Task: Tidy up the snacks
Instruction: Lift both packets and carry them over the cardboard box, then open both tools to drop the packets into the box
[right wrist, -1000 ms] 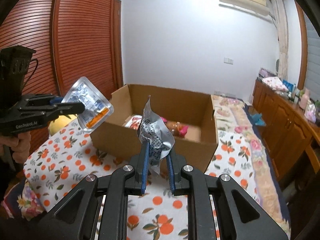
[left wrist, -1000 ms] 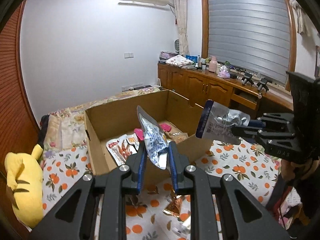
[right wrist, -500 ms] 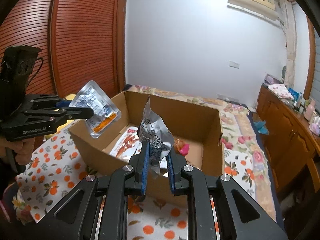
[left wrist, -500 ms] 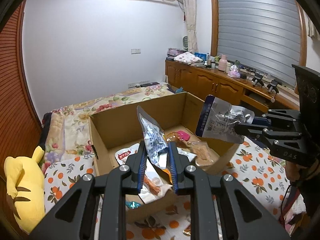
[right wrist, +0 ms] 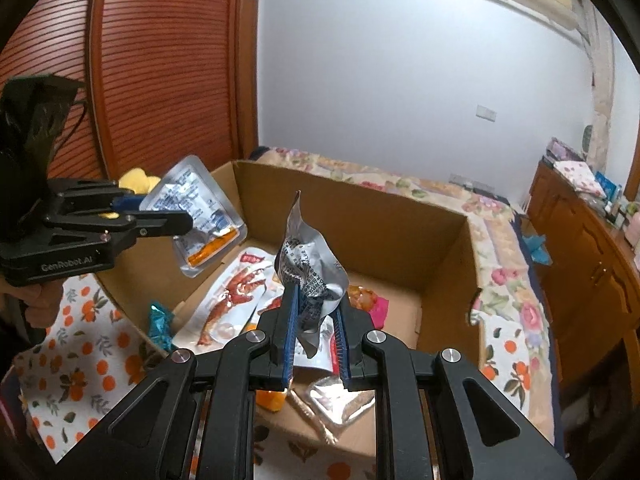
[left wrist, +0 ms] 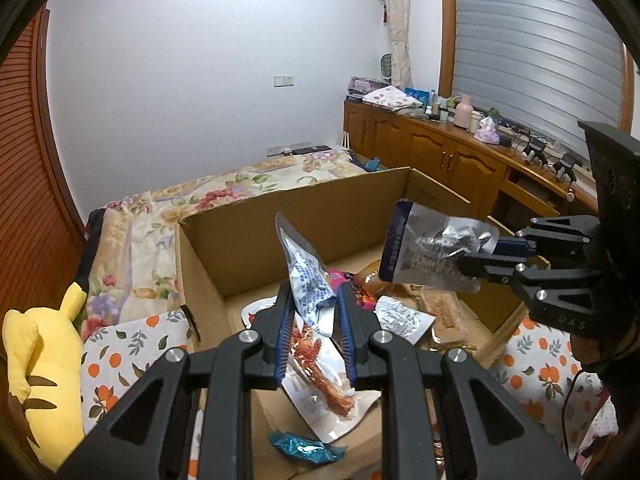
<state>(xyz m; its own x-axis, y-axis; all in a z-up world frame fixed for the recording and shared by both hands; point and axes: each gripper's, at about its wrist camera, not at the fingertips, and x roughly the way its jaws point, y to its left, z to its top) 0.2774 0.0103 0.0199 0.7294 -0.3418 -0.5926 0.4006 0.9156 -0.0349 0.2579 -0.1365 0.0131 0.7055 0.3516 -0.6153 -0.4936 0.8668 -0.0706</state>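
Observation:
An open cardboard box stands on the bed and holds several snack packets. My left gripper is shut on a blue and white snack packet and holds it above the box's near-left part; this packet also shows in the right wrist view. My right gripper is shut on a crumpled silver snack packet above the box's near side. It shows in the left wrist view too, gripper and silver packet.
A red chicken-feet packet and a teal candy lie in the box. A yellow plush toy sits left of the box. The orange-print sheet covers the bed. Wooden cabinets run along the right wall.
Both grippers have moved forward with their packets, from in front of the box to above its inside. Both grips are unchanged.

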